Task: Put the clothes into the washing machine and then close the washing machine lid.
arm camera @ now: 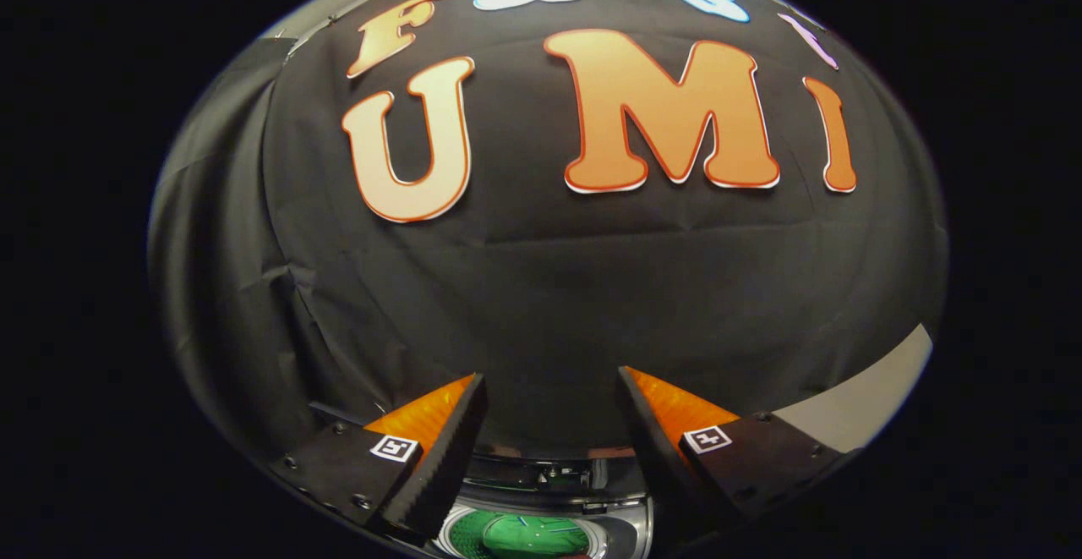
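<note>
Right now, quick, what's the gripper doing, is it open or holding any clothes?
Gripper: open, fingers spread apart, nothing between them, raised above the washing machine and facing the booth wall.

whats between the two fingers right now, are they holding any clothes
No clothes. In the gripper view the open gripper has only the black booth wall and, lower, the washing machine's open drum between its fingers.
</note>
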### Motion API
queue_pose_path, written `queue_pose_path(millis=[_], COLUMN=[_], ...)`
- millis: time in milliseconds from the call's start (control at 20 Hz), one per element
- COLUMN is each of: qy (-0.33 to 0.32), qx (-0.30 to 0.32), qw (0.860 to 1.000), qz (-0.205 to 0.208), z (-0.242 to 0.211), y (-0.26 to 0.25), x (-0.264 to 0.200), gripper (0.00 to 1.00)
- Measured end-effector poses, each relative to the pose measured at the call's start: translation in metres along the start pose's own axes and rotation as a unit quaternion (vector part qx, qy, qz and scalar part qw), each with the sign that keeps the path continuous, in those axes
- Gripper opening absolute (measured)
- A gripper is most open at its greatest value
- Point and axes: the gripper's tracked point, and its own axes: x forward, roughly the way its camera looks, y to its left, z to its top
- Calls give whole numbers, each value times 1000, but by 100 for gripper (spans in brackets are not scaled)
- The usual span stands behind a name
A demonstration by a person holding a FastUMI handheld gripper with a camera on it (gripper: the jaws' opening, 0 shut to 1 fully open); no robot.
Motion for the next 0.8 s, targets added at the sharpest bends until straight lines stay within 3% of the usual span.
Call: queue_pose_path(millis=[350,800], qy=[66,36], qx=[-26,-17], qw=[997,999], qz=[-7,8], z=[-46,-45], y=[0,-3], x=[36,41], gripper=[98,99])
